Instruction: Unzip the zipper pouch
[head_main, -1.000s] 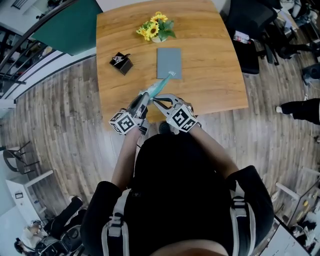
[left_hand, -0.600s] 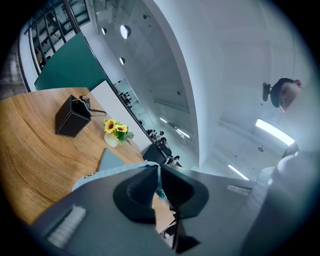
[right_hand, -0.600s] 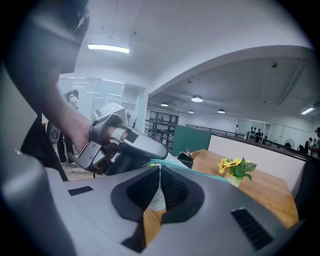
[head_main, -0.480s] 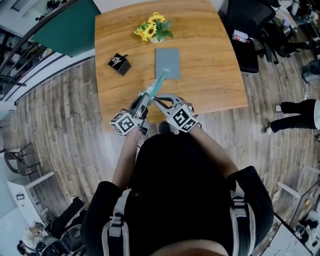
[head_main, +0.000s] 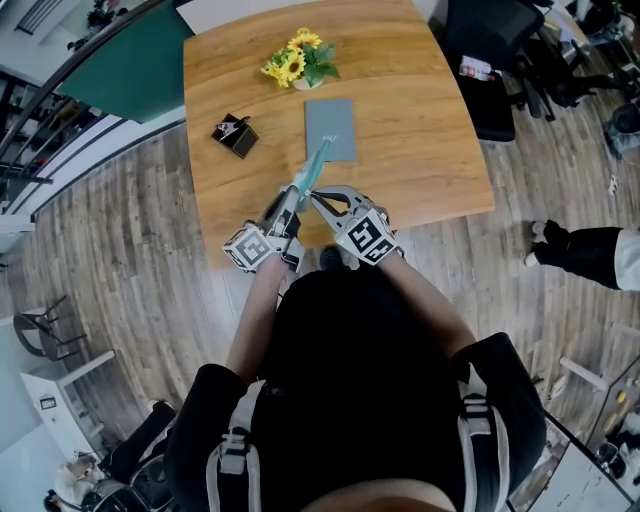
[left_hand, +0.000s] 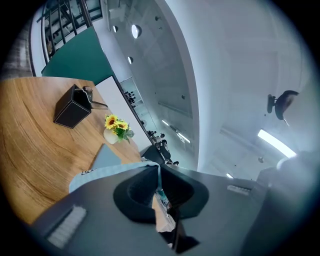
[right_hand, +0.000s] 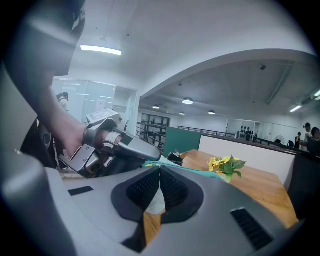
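I have left tool (head_main: 291, 200) pinching light teal fabric zipper pouch (head_main: 312, 172) | right tool (head_main: 316, 196) pressed together on its near end | pouch held over near edge of wooden table (head_main: 420, 150) | open tabletop right, plank floor (head_main: 130, 240) around

Pouch (head_main: 313, 167) tip farther left over notebook (head_main: 333, 125)

Head view looks steeply down over the table (head_main: 420, 120); both gripper views skim low across it, all sharing the flowers (head_main: 297, 60).
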